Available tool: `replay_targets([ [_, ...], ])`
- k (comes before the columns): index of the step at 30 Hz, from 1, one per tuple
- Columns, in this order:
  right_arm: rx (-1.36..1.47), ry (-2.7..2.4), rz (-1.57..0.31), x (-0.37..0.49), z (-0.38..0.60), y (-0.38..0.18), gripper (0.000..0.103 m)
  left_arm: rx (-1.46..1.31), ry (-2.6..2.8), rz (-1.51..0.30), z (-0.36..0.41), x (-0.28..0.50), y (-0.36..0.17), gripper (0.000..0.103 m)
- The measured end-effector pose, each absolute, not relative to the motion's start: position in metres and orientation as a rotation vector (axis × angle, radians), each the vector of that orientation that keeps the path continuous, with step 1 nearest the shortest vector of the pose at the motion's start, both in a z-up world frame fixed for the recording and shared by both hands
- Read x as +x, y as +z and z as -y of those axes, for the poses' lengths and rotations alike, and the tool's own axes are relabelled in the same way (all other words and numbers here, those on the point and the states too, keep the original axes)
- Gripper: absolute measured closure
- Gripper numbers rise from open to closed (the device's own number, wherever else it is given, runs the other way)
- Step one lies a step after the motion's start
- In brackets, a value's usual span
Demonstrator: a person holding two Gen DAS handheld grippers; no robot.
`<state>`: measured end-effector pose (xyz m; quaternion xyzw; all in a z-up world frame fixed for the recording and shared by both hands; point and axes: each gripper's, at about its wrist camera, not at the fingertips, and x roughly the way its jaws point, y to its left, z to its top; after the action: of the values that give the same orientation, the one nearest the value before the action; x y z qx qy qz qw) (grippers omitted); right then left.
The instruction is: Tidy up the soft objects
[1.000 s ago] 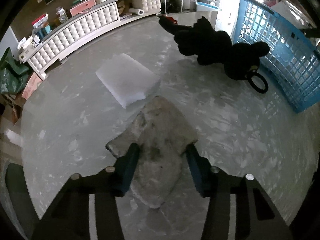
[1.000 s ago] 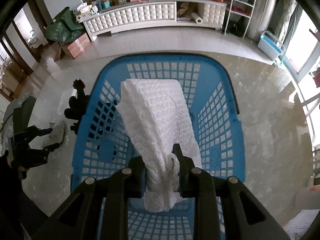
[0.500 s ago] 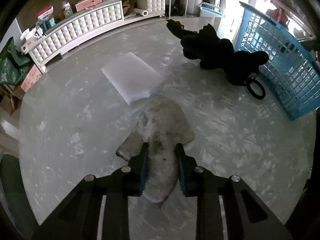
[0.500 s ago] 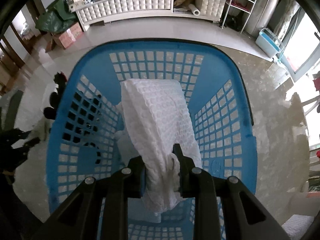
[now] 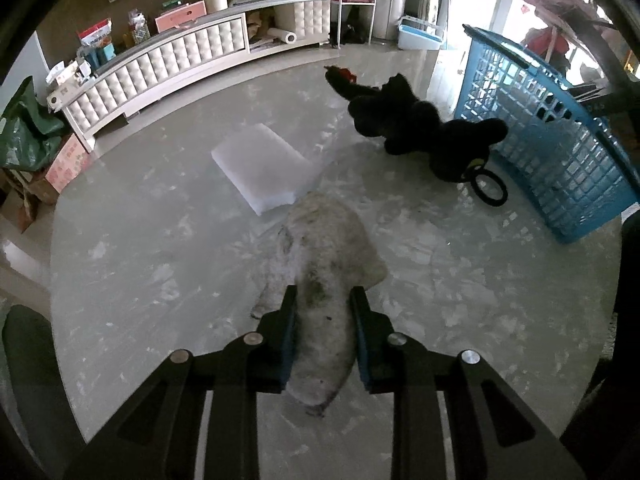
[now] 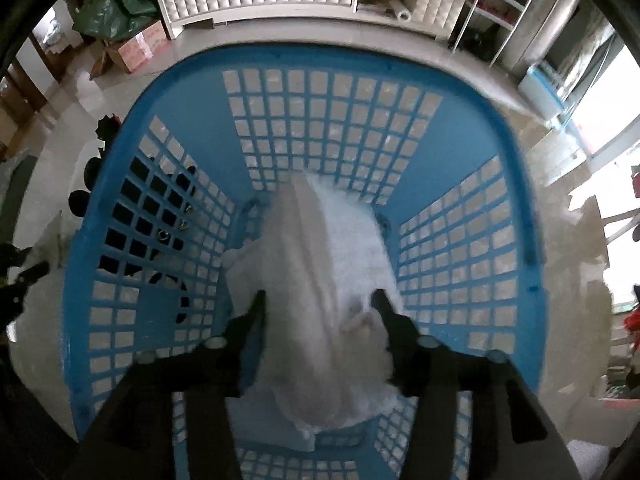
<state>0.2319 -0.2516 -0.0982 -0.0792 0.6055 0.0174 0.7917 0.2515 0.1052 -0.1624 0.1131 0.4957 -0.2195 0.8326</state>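
Note:
My left gripper (image 5: 323,296) is shut on a grey fluffy cloth (image 5: 325,248), whose far end hangs toward the pale floor. A white foam pad (image 5: 260,166) lies beyond it. A black plush toy (image 5: 416,128) lies beside the blue basket (image 5: 560,128). In the right wrist view my right gripper (image 6: 320,302) is open above the blue basket (image 6: 332,68). The white knitted cloth (image 6: 328,276) lies between the spread fingers, down in the basket, blurred.
A long white tufted cabinet (image 5: 172,64) with clutter on top runs along the far wall. Green bags and cardboard boxes (image 5: 36,148) stand at the left. A black ring (image 5: 488,188) lies by the plush toy. A white shelf rack (image 5: 356,0) stands at the back.
My left gripper closed on the grey cloth and lifted it. My right gripper opened and the white knitted cloth dropped into the basket.

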Motion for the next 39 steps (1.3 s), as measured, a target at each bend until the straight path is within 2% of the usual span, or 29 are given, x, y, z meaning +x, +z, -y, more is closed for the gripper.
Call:
replay_targets([
  [4,-0.163,0.069,-1.285,0.226,0.249,-0.088,0.03,0.233,-0.469,-1.037,-0.103,0.242,-0.148,0.08],
  [5,-0.165,0.072,-1.278,0.224,0.248,-0.085,0.022,0.23,-0.471,-1.033,-0.103,0.239,-0.144,0.08],
  [8,-0.171,0.068,-1.24,0.215,0.248,-0.07,0.013,0.228,-0.481,-1.009,-0.1,0.228,-0.127,0.08],
  [23,-0.088,0.064,-1.126,0.138,0.267,-0.012,0.011,0.238,-0.516,-0.902,-0.063,0.174,-0.048,0.08],
  [39,-0.025,0.041,-1.046,0.089,0.288,-0.007,0.008,0.253,-0.586,-0.838,0.017,0.154,0.005,0.08],
])
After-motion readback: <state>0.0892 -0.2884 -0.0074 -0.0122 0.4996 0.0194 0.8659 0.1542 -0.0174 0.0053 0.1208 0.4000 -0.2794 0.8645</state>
